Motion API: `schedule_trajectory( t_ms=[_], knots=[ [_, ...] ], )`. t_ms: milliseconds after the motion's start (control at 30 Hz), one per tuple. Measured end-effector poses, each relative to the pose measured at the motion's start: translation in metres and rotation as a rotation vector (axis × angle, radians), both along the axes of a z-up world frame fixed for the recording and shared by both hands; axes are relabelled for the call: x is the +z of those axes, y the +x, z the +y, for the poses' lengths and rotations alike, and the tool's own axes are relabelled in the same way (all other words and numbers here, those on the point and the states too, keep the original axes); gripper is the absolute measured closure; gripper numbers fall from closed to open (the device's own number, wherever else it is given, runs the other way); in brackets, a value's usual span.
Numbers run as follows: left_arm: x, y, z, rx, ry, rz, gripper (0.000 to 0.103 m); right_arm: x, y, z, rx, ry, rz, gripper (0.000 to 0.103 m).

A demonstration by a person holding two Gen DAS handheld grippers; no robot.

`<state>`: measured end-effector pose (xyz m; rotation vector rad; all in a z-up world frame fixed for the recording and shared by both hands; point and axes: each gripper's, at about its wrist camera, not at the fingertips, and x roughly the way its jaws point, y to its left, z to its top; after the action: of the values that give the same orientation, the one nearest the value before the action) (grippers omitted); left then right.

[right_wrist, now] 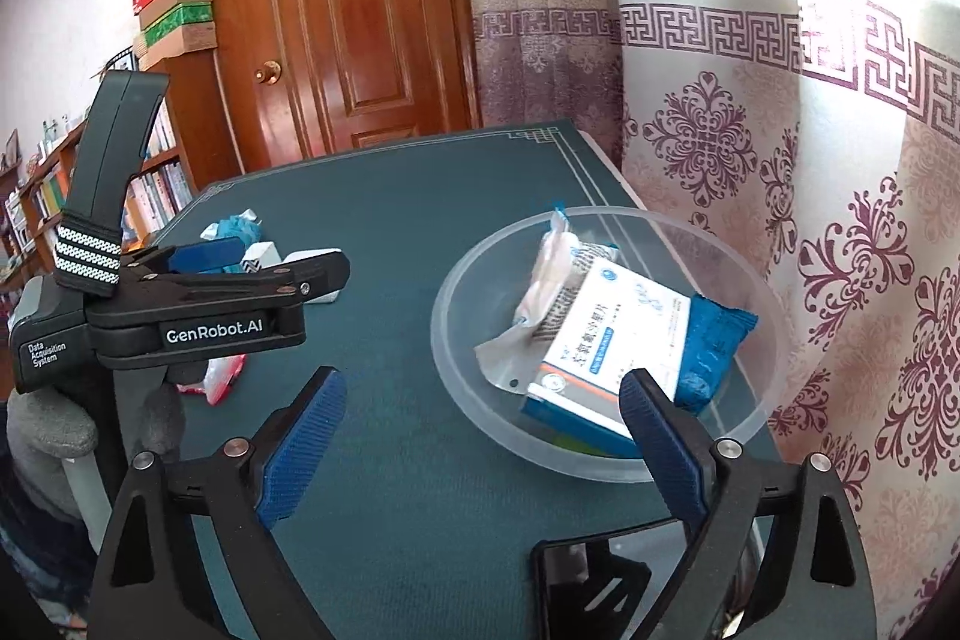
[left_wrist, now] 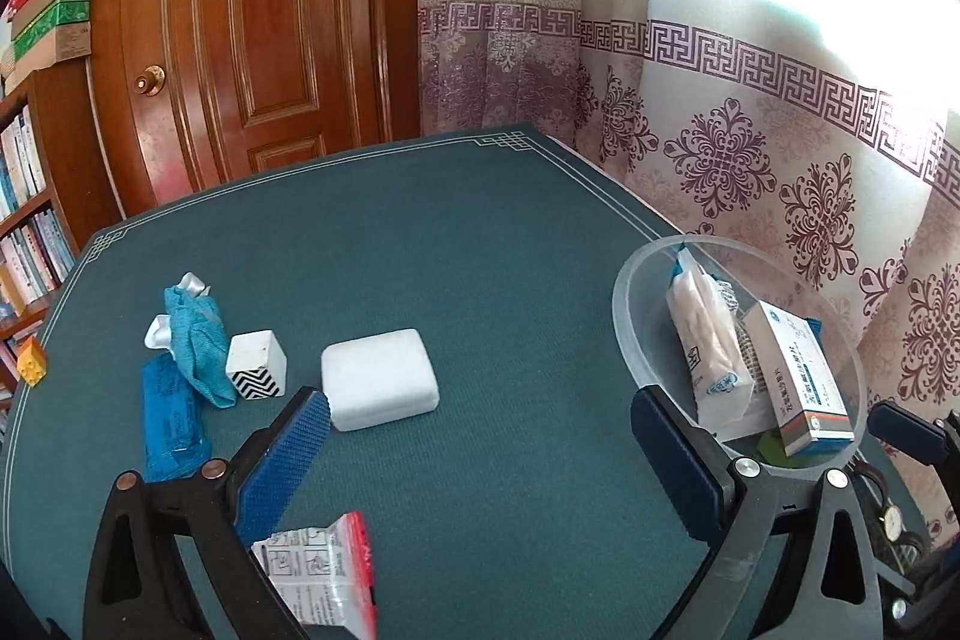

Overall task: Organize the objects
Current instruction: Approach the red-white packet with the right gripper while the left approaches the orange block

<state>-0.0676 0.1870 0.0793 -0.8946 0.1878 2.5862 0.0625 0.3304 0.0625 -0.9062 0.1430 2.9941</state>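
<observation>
In the left wrist view, the left gripper hangs with its jaws spread wide and nothing between them, above the green table. A clear bowl sits at its right, holding a medicine box and a white packet. Left of the bowl lie a white case, a patterned cube, a blue cloth and a blue packet. In the right wrist view, the right gripper is released and empty, its right finger in front of the bowl, where the medicine box lies.

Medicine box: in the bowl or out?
In. The medicine box leans tilted inside the clear bowl, beside a blue packet and a wrapped snack.
</observation>
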Motion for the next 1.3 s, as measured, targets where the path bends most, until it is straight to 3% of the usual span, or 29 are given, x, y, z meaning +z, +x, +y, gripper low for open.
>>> schedule_trajectory(
  t_ms=[433, 833, 1067, 1300],
  knots=[
    [-0.009, -0.016, -0.092, 0.185, -0.004, -0.022, 0.001, -0.031, -0.018, -0.090, 0.212, 0.006, -0.123, 0.006],
    [-0.030, -0.036, -0.176, 0.368, -0.031, -0.074, 0.001, -0.060, -0.050, -0.124, 0.246, -0.078, -0.274, 0.006],
    [-0.040, -0.049, -0.222, 0.473, -0.019, -0.127, 0.001, -0.058, -0.069, -0.144, 0.253, -0.071, -0.278, 0.006],
    [-0.041, -0.054, -0.251, 0.527, -0.053, -0.125, 0.001, -0.058, -0.091, -0.169, 0.284, -0.088, -0.284, 0.002]
  ],
)
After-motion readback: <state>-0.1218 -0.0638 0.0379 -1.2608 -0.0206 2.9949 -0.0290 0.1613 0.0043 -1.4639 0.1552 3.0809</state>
